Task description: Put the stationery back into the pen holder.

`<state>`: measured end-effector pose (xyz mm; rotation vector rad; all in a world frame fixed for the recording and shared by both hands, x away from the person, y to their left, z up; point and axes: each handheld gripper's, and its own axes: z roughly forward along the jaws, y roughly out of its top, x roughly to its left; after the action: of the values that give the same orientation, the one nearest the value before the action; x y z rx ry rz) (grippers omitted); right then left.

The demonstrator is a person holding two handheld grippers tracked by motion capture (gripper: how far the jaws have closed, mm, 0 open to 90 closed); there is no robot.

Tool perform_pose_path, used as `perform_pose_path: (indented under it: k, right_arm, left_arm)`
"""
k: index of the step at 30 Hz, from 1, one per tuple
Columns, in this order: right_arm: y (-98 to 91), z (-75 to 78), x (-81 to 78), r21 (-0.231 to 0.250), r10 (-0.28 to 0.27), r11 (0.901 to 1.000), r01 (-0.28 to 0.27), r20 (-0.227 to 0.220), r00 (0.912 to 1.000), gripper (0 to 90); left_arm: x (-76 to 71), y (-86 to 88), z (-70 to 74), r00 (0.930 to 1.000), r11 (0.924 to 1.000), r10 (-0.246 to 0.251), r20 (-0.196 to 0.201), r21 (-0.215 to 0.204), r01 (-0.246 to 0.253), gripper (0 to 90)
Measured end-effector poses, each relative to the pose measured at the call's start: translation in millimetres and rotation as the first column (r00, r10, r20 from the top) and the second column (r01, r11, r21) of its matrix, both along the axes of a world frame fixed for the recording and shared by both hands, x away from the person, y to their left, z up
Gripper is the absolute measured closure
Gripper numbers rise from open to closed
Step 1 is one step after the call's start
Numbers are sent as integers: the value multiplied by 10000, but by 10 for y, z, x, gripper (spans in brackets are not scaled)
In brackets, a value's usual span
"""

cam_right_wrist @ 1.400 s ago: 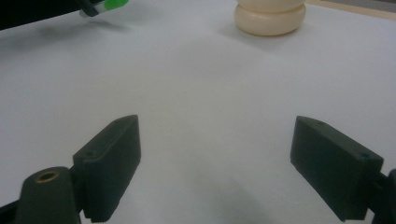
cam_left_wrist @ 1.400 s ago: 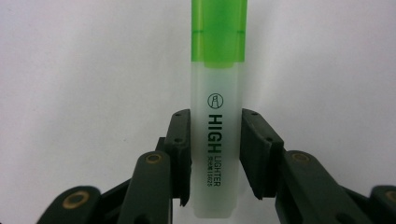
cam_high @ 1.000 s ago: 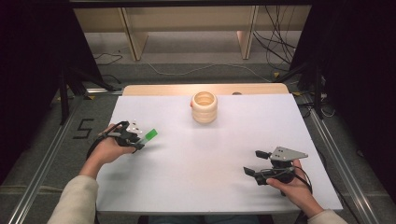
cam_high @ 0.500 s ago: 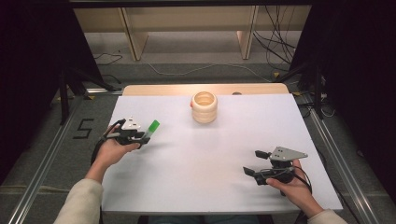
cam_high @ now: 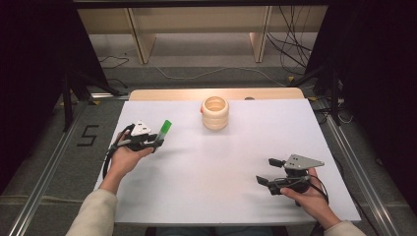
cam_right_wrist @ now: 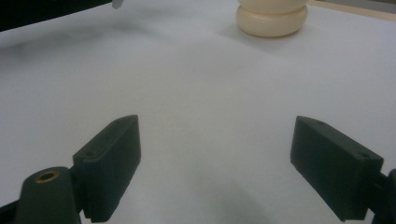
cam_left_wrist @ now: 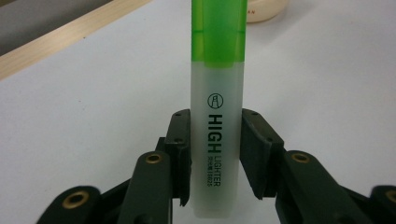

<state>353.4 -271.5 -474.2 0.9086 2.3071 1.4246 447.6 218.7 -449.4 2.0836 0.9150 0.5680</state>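
Two grippers are in our hands, one each. We hold the left gripper (cam_high: 156,142) at about nine o'clock on the table (cam_high: 216,196), its jaws clamped on the pale lower body of one highlighter (cam_high: 164,130). We hold the right gripper (cam_high: 268,172) at about four o'clock, its jaws spread wide with nothing between them, hovering just over the white tabletop.

We count one highlighter, one cream-coloured ringed pot (cam_high: 215,112), two grippers and two hands.

From above, the highlighter's long axis runs from the left jaws toward about one o'clock, green cap end leading and raised above the table. In the left gripper view the highlighter (cam_left_wrist: 217,116) stands straight up between the two black pads, green cap away from us, the printed word "HIGH LIGHTER" running along its length.

The pot sits at twelve o'clock, near the far edge, well apart from both grippers; in the right gripper view the pot (cam_right_wrist: 272,18) shows beyond the open jaws.

Compared with a second ago, our left hand has shifted slightly toward the far side, and the highlighter now points more steeply away from us. Our right hand has not moved.
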Motion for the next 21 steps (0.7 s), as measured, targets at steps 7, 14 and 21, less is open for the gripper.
perform_pose_path:
  k: [7,14,21]
  right_arm:
    - [2,0,1,6,-5,10000,6,-7,10000,172]
    - [3,2,-3,-37,-8,10000,8,-4,10000,171]
    - [2,2,-2,-43,5,10000,-5,-3,10000,171]
  left_arm:
    - [-7,-9,-4,9980,9978,416,482,-536,-390,663]
    - [4,-77,-4,9954,9935,578,763,-1025,-499,663]
    - [38,-151,10,9918,9859,779,1010,-1555,-616,663]
